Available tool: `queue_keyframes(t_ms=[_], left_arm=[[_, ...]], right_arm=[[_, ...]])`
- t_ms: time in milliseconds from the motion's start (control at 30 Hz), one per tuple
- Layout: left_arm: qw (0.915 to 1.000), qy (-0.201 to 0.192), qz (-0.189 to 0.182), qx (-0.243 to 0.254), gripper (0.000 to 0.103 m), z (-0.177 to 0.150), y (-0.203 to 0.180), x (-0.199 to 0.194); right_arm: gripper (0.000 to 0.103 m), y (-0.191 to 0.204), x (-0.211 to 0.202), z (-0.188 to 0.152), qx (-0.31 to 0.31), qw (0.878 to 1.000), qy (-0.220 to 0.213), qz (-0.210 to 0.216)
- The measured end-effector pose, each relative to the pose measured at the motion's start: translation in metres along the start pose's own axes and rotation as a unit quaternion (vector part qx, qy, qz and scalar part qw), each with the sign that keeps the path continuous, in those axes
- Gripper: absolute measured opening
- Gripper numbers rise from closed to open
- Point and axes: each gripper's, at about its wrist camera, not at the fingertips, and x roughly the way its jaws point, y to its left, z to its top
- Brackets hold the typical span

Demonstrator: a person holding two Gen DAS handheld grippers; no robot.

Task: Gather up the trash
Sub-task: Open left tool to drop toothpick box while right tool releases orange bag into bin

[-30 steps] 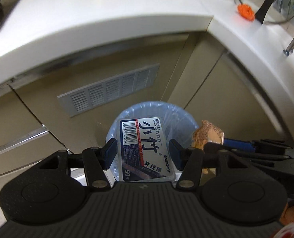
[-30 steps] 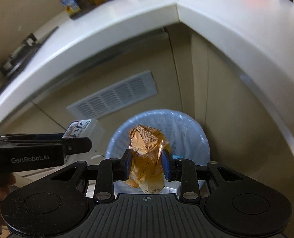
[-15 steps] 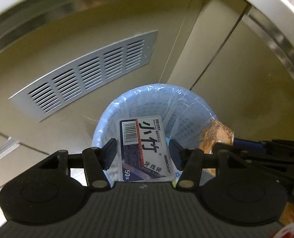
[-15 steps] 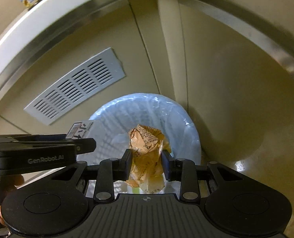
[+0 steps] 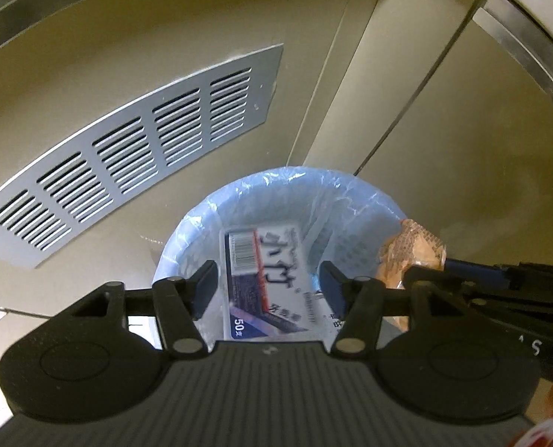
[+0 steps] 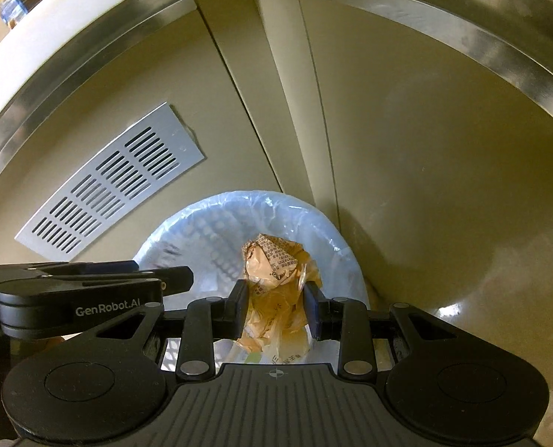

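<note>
Left gripper [image 5: 269, 287]: jaws opening — the floss-pick box [image 5: 267, 281], blurred, lies between the pads, clear of both, above the lined trash bin [image 5: 366, 201]. Right gripper [image 6: 276, 309]: clamped on a crumpled orange wrapper [image 6: 276, 272] over the same bin.
</note>
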Motion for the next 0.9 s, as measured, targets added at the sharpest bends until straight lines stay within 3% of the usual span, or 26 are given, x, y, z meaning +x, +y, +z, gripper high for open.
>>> queue_keyframes(t_ms=[700, 833, 900], left_arm=[[0.9994, -0.013, 0.026, -0.020, 0.062, 0.003, 0.018, -0.040], [0.9993, -0.015, 0.026, -0.023, 0.062, 0.003, 0.020, -0.041], [0.9992, -0.014, 0.028, -0.025, 0.062, 0.003, 0.020, -0.040]], right_arm=[[0.033, 0.012, 0.002, 0.008, -0.011, 1.000, 0.005, 0.013], [0.043, 0.013, 0.004, 0.009, -0.009, 1.000, -0.003, 0.015], [0.056, 0.013, 0.006, 0.010, -0.004, 1.000, -0.009, 0.012]])
